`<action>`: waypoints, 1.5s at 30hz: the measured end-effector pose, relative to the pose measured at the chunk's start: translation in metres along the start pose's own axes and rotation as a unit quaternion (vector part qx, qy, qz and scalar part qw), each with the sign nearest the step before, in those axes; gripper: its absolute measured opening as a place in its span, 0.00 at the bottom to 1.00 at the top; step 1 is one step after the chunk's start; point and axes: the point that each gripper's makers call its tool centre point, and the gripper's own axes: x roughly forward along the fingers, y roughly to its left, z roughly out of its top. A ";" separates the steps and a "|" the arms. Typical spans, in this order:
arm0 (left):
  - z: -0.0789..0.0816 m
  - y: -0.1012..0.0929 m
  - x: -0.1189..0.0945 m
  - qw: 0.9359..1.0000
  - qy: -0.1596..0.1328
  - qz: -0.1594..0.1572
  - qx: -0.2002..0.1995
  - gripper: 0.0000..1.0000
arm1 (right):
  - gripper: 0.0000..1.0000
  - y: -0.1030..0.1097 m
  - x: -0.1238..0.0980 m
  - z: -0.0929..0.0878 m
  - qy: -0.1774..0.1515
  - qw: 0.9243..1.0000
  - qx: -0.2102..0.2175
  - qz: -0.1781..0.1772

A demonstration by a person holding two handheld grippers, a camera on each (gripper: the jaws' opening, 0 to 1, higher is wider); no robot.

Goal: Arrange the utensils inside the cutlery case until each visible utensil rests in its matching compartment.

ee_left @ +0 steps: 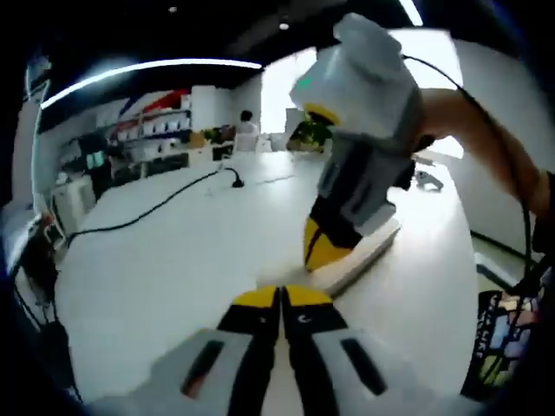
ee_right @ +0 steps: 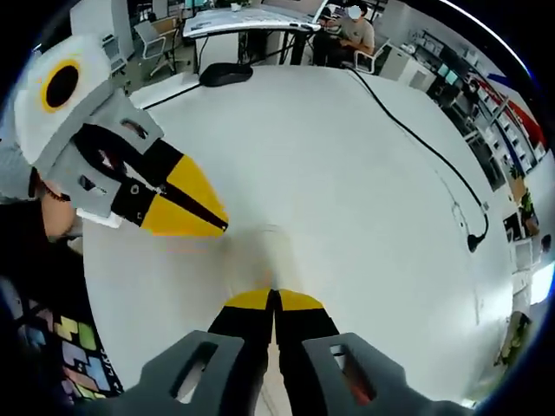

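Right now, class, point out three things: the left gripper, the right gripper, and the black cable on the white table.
left gripper [ee_left: 279, 299], left gripper view, between its closed yellow tips.
right gripper [ee_right: 273, 299], right gripper view, between its closed yellow tips.
black cable [ee_right: 416, 139], right gripper view, middle of its run across the table.

The left gripper [ee_left: 280, 299], jaws pressed together, is hovering near the right gripper [ee_left: 323, 251], which is touching perhaps a wooden case [ee_left: 364, 256].

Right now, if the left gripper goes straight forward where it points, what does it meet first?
Probably the pale flat case on the white table, just ahead of the left gripper, where the right gripper is; depth is unclear.
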 end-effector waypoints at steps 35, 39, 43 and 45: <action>-0.010 0.006 0.026 0.903 0.335 -0.125 0.237 0.09 | 0.03 -0.031 -0.055 -0.133 0.075 0.996 -0.021 0.054; -0.016 0.006 0.025 0.893 0.361 -0.137 0.233 0.05 | 0.04 -0.029 -0.052 -0.136 0.080 0.995 -0.024 0.057; -0.018 0.006 0.022 0.883 0.380 -0.145 0.233 0.03 | 0.04 -0.028 -0.052 -0.135 0.073 0.995 -0.024 0.056; -0.019 0.007 0.022 0.878 0.387 -0.145 0.240 0.03 | 0.04 -0.028 -0.051 -0.134 0.074 0.995 -0.027 0.055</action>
